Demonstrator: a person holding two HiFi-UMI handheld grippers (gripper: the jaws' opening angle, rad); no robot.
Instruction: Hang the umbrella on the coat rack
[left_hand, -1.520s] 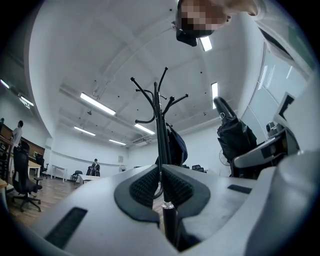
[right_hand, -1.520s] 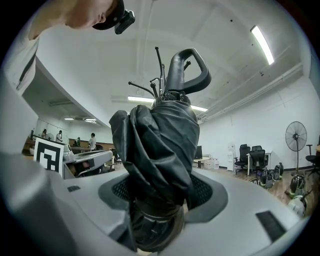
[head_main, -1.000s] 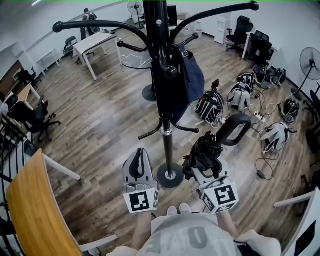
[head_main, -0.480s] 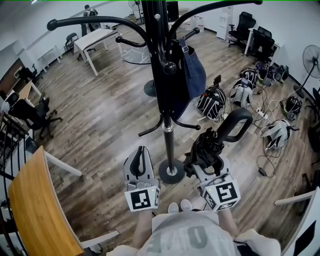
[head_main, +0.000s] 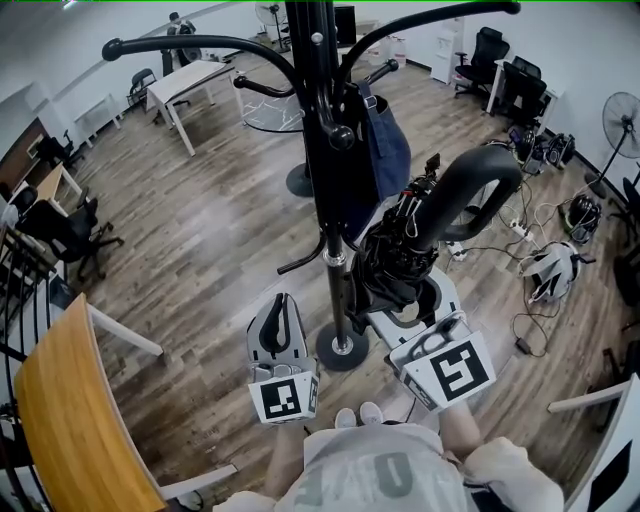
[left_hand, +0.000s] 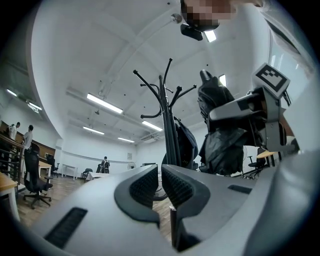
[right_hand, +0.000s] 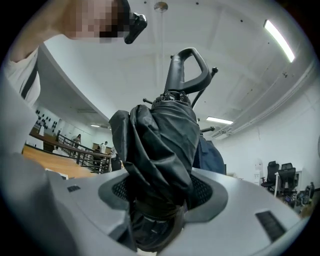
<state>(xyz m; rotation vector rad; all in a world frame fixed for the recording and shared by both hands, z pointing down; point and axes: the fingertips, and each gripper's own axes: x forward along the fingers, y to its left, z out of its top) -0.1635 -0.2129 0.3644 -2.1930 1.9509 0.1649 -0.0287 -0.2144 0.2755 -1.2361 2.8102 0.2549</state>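
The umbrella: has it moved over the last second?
Yes. The umbrella has gone up and closer to the coat rack pole; its handle is now level with the blue bag.

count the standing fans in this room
2 clear: far fan by the back wall, right fan at the picture's right edge. A round base behind the coat rack may belong to a hidden third.

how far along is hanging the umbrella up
Done: the umbrella is clamped in the right gripper, off the floor. In hand: it is held beside the coat rack pole, handle up. Left: the handle is not hooked on the rack yet. The left gripper is shut and empty.
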